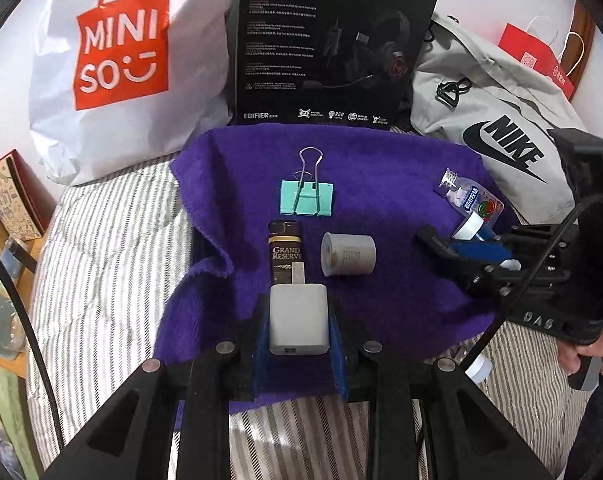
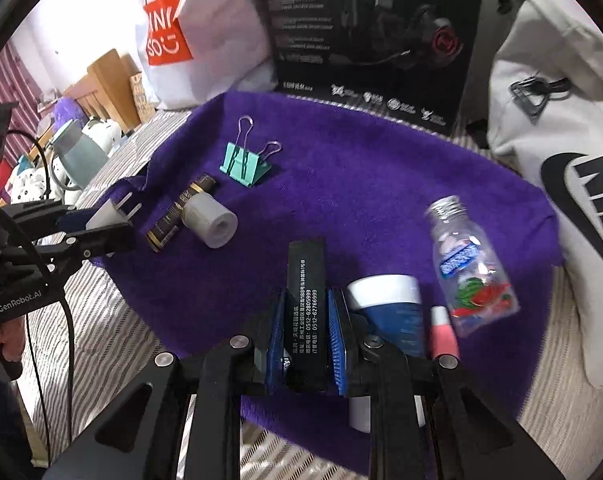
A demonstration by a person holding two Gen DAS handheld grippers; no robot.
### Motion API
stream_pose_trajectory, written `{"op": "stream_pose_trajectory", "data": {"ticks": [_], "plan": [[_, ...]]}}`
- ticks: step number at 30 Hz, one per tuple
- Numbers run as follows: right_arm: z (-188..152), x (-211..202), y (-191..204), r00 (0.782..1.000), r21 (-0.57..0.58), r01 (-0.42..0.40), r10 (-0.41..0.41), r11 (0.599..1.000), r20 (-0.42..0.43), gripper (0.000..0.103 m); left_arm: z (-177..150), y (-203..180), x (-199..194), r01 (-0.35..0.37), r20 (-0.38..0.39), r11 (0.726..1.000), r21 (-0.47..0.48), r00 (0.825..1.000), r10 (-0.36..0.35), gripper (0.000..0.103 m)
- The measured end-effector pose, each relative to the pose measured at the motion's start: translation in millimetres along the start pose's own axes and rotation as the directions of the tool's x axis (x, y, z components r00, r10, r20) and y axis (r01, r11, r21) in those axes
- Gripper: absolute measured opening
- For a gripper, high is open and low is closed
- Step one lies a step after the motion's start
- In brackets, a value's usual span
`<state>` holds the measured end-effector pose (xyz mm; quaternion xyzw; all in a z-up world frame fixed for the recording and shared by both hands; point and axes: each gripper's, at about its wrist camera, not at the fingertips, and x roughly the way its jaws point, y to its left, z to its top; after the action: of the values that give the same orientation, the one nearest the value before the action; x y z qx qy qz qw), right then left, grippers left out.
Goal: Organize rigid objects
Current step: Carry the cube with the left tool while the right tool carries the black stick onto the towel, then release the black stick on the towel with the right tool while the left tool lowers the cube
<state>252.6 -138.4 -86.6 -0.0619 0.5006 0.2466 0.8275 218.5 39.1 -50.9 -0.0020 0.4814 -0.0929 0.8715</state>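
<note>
Left wrist view shows the purple towel spread over a striped bed cover, with bags and a black headset box standing along its far edge. On the towel, a loose row seems to be forming: the teal binder clip lies farthest, and nearer sit the dark lighter and, just to its right, the grey cylinder.

The left gripper is clamped narrowly on a white charger, held at the near end of the lighter, not yet set down. The right gripper pinches a black flat bar printed with white characters, above the towel's near right part.

At the right lie a clear candy bottle, a blue-and-white tube and a small pink item, seemingly unsorted.

So roughly half looks arranged; the two held pieces and the right-hand cluster remain.
</note>
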Motion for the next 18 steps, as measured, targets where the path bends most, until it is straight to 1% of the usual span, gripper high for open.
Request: {"op": "stream_pose_trajectory", "data": {"ticks": [4, 10, 17, 18], "plan": [[0.2, 11.4, 1.4, 1.0, -0.015, 0.018, -0.018, 1.0, -0.02, 0.021, 1.2, -3.4, 6.4, 0.016, -0.008, 1.0, 0.006, 1.0, -0.016, 0.025], [2.6, 15.9, 1.5, 0.999, -0.039, 0.036, -0.037, 0.999, -0.017, 0.022, 2.0, -4.3, 12.1, 0.022, -0.019, 1.0, 0.007, 1.0, -0.022, 0.025], [1.6, 15.5, 3.0, 0.999, -0.073, 0.031, -0.032, 0.997, -0.013, 0.022, 0.8, -1.9, 12.3, 0.02, -0.029, 1.0, 0.016, 0.999, -0.02, 0.025], [1.1, 15.0, 3.6, 1.0, -0.076, 0.025, -0.026, 0.997, -0.013, 0.027, 0.2, -1.5, 12.2, 0.019, -0.029, 1.0, 0.017, 0.999, -0.018, 0.025]]}}
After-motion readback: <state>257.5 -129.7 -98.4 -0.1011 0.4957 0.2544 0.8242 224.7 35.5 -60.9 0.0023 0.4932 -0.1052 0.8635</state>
